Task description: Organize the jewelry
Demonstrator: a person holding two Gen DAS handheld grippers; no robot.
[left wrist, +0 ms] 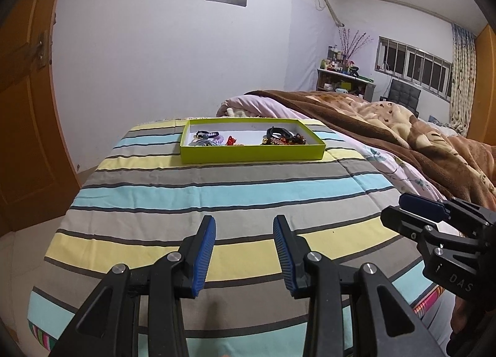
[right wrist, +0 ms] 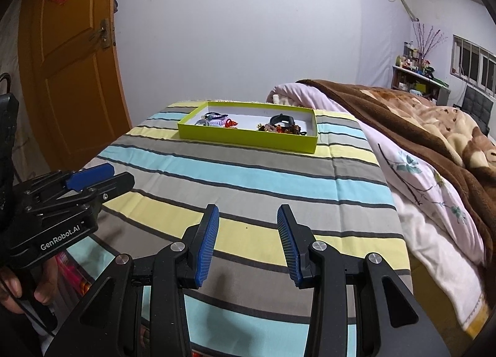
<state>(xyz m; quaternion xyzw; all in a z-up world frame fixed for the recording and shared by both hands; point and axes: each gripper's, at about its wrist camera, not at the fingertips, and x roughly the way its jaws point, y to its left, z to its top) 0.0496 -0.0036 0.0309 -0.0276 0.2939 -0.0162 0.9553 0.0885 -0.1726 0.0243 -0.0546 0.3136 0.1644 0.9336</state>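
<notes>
Left tool (left wrist: pixel 244 251): held wide apart, nothing gripped.
Right tool (right wrist: pixel 248 244): likewise spread, empty.
Jewelry (left wrist: pixel 280 137): seen in green tray (left wrist: pixel 252 154), at 12 o'clock, well apart from both tools.
Room: bare striped bedspread (left wrist: pixel 217 199) between; bed edge at 9 o'clock.

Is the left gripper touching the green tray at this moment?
Apart. In the left wrist view, the left gripper is open over the near stripes of the bedspread, and several bare stripes lie between its fingertips and the green tray.
</notes>
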